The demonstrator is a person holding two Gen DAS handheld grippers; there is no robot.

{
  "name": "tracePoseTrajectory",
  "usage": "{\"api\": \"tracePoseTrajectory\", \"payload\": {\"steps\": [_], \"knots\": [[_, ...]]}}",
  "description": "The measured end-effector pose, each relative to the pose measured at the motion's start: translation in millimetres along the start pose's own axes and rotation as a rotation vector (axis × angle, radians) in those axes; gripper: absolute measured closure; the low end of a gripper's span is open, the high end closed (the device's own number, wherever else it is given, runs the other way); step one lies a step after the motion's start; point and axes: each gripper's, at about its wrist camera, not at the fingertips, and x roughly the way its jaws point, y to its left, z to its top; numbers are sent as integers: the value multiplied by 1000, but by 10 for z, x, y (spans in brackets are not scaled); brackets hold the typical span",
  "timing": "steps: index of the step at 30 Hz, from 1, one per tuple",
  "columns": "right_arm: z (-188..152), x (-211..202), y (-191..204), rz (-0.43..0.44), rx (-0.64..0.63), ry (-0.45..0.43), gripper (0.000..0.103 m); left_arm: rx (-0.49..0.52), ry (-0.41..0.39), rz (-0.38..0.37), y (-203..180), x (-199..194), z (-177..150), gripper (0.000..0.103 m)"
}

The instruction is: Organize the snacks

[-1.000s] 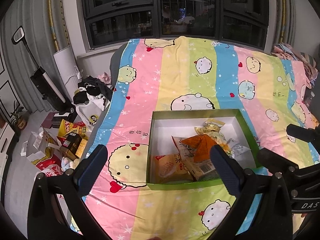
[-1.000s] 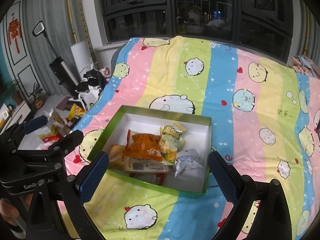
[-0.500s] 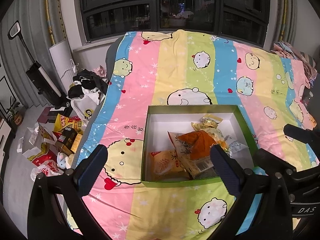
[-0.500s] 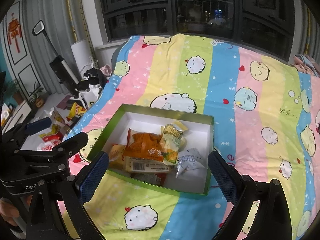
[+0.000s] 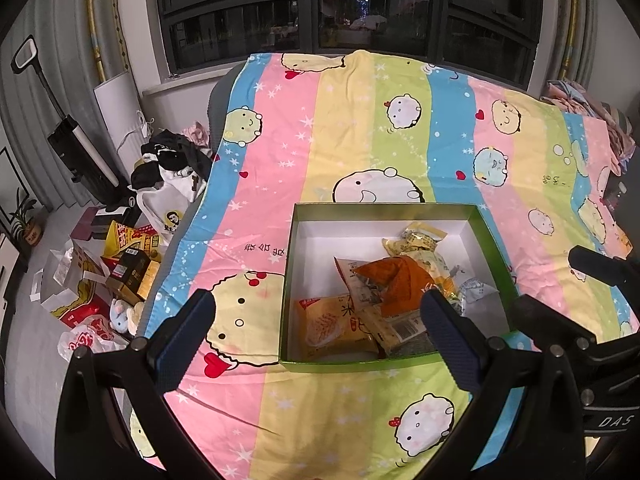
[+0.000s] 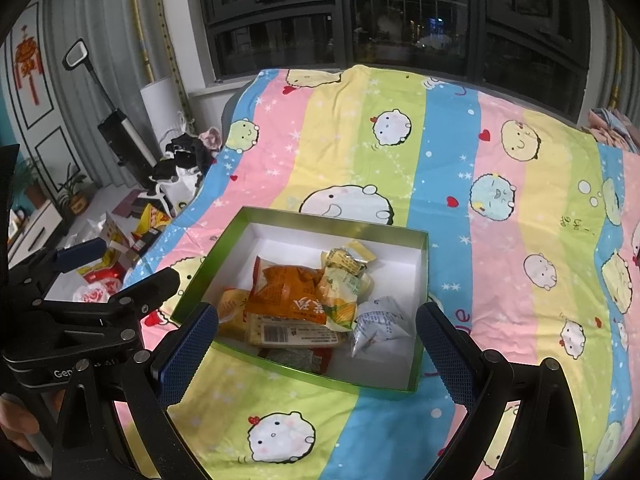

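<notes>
A green box with a white inside (image 5: 316, 236) (image 6: 280, 236) lies on the striped cartoon bedspread. Several snack packs are piled in it: an orange pack (image 5: 400, 280) (image 6: 292, 292), a yellow pack (image 5: 328, 320), a white pouch (image 6: 378, 320) and pale yellow packs (image 5: 420, 236) (image 6: 346, 260). My left gripper (image 5: 316, 332) hangs open above the box's near left part, holding nothing. My right gripper (image 6: 316, 340) is open above the box's near edge, also with nothing in it. Each gripper shows at the edge of the other's view.
The bedspread (image 5: 360, 120) (image 6: 520, 200) runs back to dark windows. On the floor at the left lie clothes (image 5: 172, 160), snack bags and cartons (image 5: 128, 264) and a standing vacuum (image 5: 76, 152). Folded clothes (image 5: 592, 104) sit at the bed's far right.
Both grippers have drawn back and up a little, so the box sits slightly lower and farther in both views. The snacks in the box have not moved.
</notes>
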Motion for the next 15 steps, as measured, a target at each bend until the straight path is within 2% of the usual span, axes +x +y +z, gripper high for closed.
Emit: {"api": "tracePoseTrajectory", "payload": {"steps": [15], "knots": [[9,26,8,1,-4,1,4,0,4,0,12,30,-1,0]]}}
